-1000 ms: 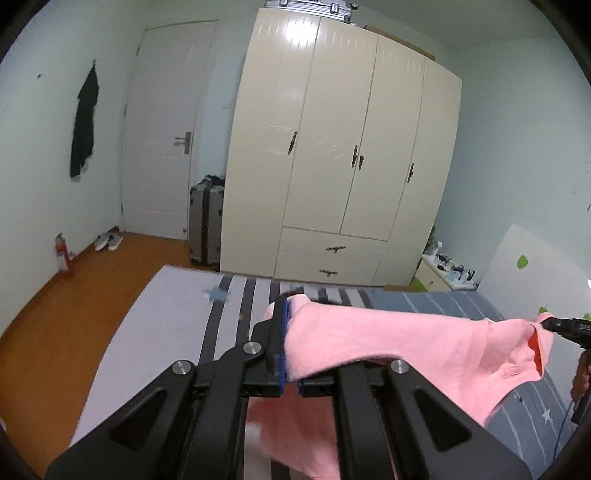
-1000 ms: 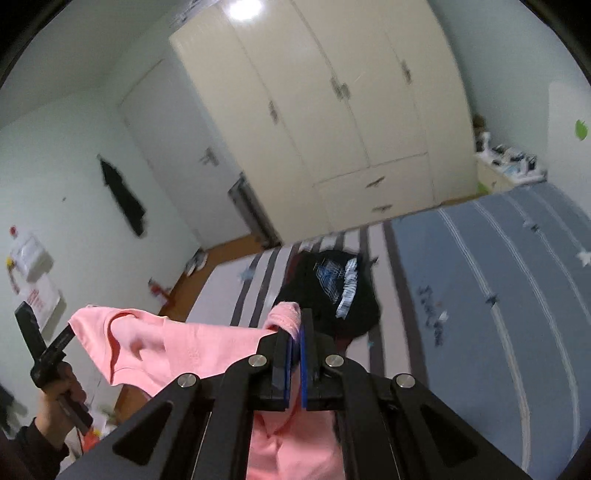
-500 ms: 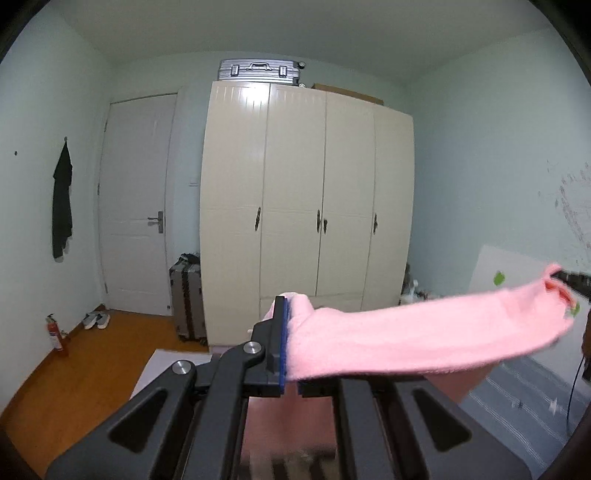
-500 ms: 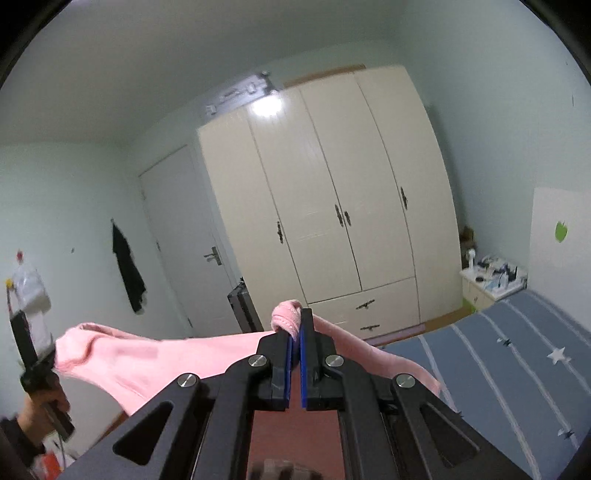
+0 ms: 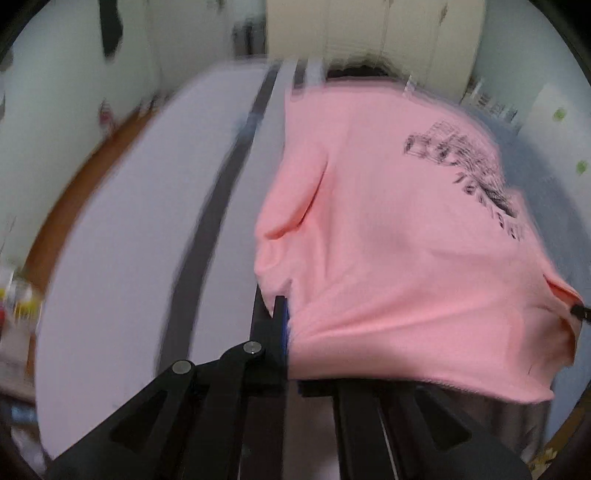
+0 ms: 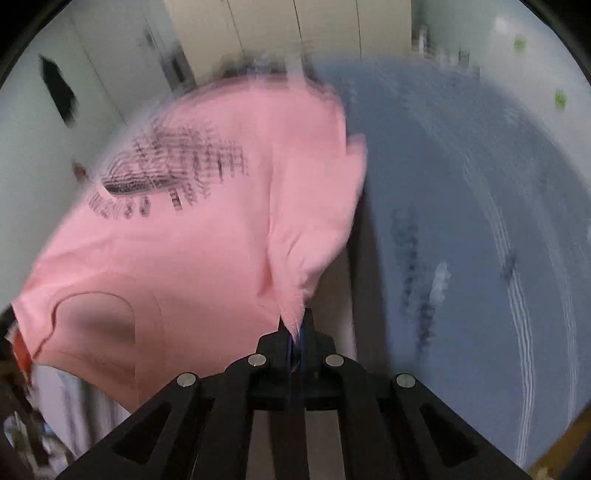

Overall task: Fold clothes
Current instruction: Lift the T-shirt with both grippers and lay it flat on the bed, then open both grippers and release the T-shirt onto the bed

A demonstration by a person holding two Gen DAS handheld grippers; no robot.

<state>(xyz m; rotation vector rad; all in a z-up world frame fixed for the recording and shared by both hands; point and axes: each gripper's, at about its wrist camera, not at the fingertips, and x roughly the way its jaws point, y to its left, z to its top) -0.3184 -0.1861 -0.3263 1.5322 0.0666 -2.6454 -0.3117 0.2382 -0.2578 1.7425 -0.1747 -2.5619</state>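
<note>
I see a striped bed [image 5: 122,258] filling the middle, cream wardrobe [image 5: 369,33] at twelve o'clock, wooden floor [image 5: 74,192] at nine.

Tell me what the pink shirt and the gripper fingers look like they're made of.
Pink shirt: soft matte knit, probably cotton jersey; it drapes and creases, with a dark printed graphic. Left gripper and right gripper: rigid matte black fingers, plastic or metal, with silver rivets and blue pads, possibly rubber.

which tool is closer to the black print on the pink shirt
Right, though not by much. The right tool grips the shirt at one shoulder, with the print towards that side; the left tool grips the opposite shoulder.
</note>
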